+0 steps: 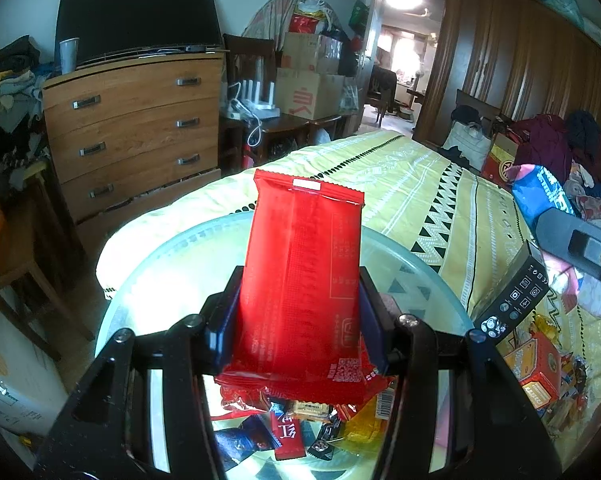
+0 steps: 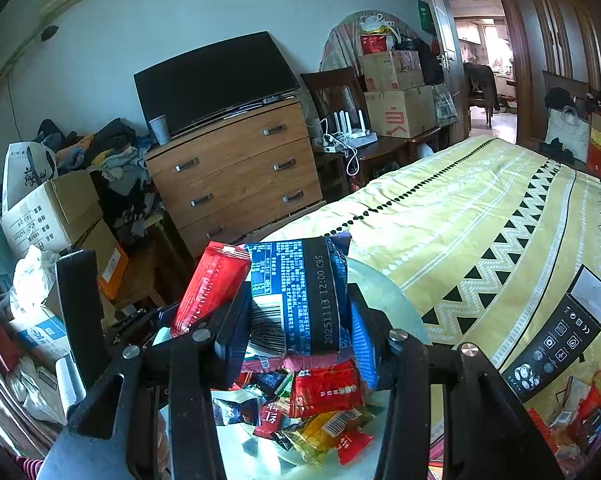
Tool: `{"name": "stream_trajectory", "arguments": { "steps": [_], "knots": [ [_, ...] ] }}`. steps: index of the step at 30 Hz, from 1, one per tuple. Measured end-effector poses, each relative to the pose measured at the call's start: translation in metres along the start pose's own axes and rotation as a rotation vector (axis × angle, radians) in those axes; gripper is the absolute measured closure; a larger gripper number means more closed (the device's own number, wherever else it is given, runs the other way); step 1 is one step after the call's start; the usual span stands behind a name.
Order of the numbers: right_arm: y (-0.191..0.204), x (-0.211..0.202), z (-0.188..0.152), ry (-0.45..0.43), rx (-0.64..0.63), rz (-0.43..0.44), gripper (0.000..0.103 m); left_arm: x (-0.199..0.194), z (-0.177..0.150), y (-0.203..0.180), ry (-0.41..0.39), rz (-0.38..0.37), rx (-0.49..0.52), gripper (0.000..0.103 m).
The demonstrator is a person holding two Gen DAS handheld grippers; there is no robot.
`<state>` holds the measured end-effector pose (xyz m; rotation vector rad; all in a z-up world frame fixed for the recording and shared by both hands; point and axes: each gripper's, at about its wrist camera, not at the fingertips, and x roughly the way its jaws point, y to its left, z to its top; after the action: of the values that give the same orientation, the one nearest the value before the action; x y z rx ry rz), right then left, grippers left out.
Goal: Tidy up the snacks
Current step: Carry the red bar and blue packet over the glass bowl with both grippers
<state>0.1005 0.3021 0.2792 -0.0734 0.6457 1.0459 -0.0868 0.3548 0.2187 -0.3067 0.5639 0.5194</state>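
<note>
We record two hand-held grippers, each clamped on one packet above a round clear glass dish [image 1: 420,276] resting at the near edge of a yellow bedspread with black triangles [image 1: 412,184]. Left gripper [image 1: 296,320]: its fingers are pressed against both sides of one tall red foil snack packet [image 1: 300,280], held upright; fine white print and a QR code show on it, too small to read. Right gripper [image 2: 300,320]: its fingers are closed on one blue foil snack packet [image 2: 300,292], bearing a barcode and a black strip stamped "20251113 12:00 C9S"; its lower edge is hidden behind the fingers. In the dish lies a heap of small wrapped snacks [image 2: 312,412], red, yellow and dark blue, overlapping so that we cannot count them; one red piece shows a single large white Chinese character. One black slim carton with white icons [image 2: 556,340] lies on the bedspread to the right of the dish. A second scatter of loose sweets [image 1: 540,372] lies toward the bedspread's right edge, cut off by the frame.
</note>
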Motion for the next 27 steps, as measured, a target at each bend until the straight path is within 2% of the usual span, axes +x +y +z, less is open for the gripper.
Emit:
{"name": "stream_trajectory", "arguments": {
  "steps": [27],
  "knots": [
    [0.002,0.014,-0.009,0.027,-0.001,0.006,0.055,0.000,-0.006,0.005,0.019,-0.003,-0.018,0.051]
  ]
}}
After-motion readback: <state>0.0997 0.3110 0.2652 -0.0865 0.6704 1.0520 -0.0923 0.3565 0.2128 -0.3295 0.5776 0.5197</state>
